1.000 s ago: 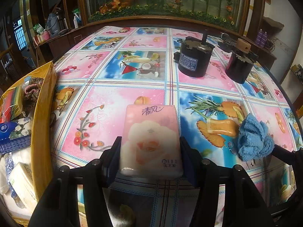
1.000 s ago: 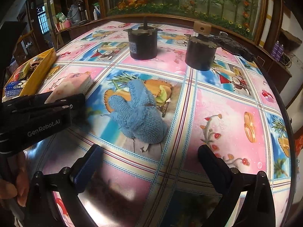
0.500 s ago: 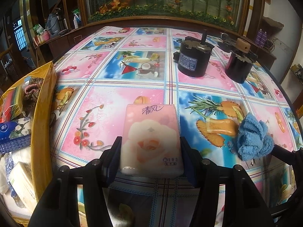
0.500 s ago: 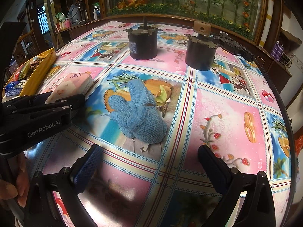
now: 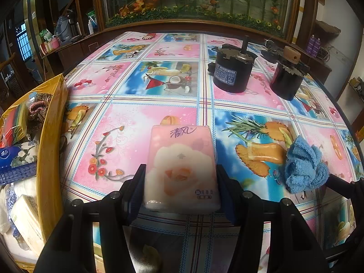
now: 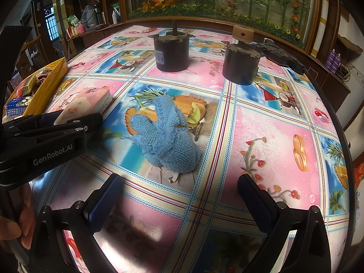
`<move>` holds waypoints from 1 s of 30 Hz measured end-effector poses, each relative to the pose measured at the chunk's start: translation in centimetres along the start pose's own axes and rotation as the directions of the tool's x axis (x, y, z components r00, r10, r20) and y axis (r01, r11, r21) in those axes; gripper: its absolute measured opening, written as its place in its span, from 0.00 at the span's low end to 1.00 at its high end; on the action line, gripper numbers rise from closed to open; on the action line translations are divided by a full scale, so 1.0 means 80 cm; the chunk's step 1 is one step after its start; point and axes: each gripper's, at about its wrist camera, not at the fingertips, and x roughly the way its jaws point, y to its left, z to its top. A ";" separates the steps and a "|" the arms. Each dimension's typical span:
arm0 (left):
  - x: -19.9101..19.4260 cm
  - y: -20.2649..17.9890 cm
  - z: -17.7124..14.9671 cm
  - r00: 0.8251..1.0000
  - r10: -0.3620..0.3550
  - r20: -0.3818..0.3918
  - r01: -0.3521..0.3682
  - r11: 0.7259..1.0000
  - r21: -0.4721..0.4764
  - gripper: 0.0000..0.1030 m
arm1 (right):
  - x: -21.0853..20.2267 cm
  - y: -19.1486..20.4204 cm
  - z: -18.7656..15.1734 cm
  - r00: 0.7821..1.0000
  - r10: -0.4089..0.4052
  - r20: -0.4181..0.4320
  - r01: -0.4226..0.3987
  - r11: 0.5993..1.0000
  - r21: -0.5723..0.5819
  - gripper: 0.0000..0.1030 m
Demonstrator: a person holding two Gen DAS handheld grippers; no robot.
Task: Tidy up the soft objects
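Note:
A pink tissue pack with a rose print lies flat on the fruit-patterned tablecloth. My left gripper is shut on the pack's near end, with a blue pad pressed flat against each long side. The right wrist view shows the same pack held in the left gripper at the left. A crumpled blue knitted cloth rests on the pineapple picture. My right gripper stands wide open just short of the cloth, nothing between its fingers. The cloth lies to the right of the pack.
A yellow box at the table's left edge holds tissue packs, a brown knit piece and other soft items. Two black cylindrical motors stand at the far side. A hand grips the left tool's handle.

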 end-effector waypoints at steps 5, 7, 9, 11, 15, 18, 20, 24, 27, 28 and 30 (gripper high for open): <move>0.000 0.000 0.000 1.000 -0.001 0.000 0.001 1.000 0.000 0.56 | 0.000 0.000 0.000 1.000 0.000 0.000 0.000 1.000 0.001 0.99; 0.000 0.000 0.000 1.000 -0.001 0.000 0.001 1.000 0.000 0.56 | 0.000 0.000 0.000 1.000 0.000 0.000 0.000 1.000 0.001 0.99; 0.000 0.001 0.000 1.000 -0.002 0.000 0.002 1.000 0.000 0.56 | 0.000 0.000 0.000 1.000 0.000 0.000 0.000 1.000 0.001 0.99; 0.000 0.001 0.000 1.000 -0.003 0.000 0.003 1.000 -0.001 0.56 | 0.000 0.000 0.000 1.000 0.000 -0.001 0.000 1.000 0.001 0.99; 0.000 0.001 0.000 1.000 -0.004 0.000 0.004 1.000 -0.001 0.56 | 0.000 0.000 0.000 1.000 0.000 -0.001 0.000 1.000 0.001 0.99; 0.000 0.002 0.000 1.000 -0.003 0.001 0.003 1.000 0.000 0.56 | 0.000 0.000 0.000 1.000 0.000 -0.001 0.000 1.000 0.001 0.99; 0.000 0.001 0.000 1.000 -0.006 0.002 0.006 1.000 0.000 0.55 | 0.000 0.000 0.000 1.000 0.000 -0.001 0.000 1.000 0.001 0.99; -0.001 0.001 0.001 1.000 -0.015 0.005 0.015 1.000 -0.012 0.53 | 0.000 0.000 0.000 1.000 -0.004 -0.001 0.004 1.000 0.009 0.99; 0.000 0.000 0.002 1.000 -0.019 0.006 0.019 1.000 -0.017 0.52 | -0.001 0.001 -0.001 1.000 -0.008 -0.001 0.008 1.000 0.010 0.99; 0.000 0.001 0.002 1.000 -0.020 0.006 0.020 1.000 -0.018 0.52 | -0.001 0.001 -0.001 1.000 -0.008 -0.001 0.008 1.000 0.011 0.99; 0.000 0.001 0.002 1.000 -0.020 0.006 0.020 1.000 -0.017 0.52 | -0.001 0.001 0.000 1.000 -0.007 -0.001 0.007 1.000 0.011 0.99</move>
